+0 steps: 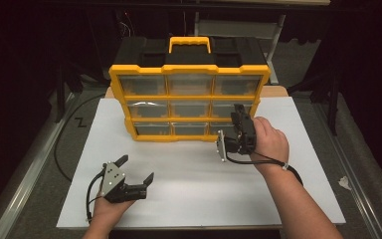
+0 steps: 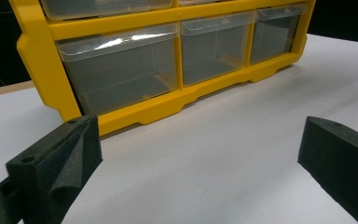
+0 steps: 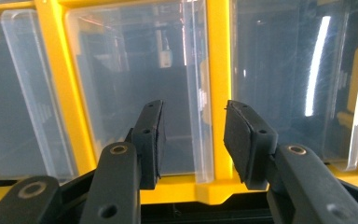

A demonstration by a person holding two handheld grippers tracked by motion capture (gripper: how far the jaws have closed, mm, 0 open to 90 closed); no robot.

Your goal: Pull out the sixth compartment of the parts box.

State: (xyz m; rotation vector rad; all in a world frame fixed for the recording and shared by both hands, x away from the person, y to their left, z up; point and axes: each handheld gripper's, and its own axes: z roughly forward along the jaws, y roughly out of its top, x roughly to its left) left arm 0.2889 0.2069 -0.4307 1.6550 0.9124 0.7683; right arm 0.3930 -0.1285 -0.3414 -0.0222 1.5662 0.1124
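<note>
We see the left gripper [image 1: 135, 170] gaping wide over the white worktop [image 1: 189, 174], while the right gripper [image 1: 239, 115], jaws parted, faces the yellow drawer organizer's [image 1: 189, 69] clear drawers.

A yellow-framed organizer [image 1: 189, 94] with nine clear drawers, seemingly all shut, stands upright at the frame's upper centre.

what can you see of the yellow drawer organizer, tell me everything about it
The yellow drawer organizer stands upright at the far side of the white table. It looks like plastic: a yellow frame, a black back body and a yellow carry handle on top. The frame holds nine clear drawers in three rows of three, all shut and apparently empty. The right gripper, jaws parted, is at a lower right drawer's lip; contact is unclear. The left gripper is well apart from it.
</note>
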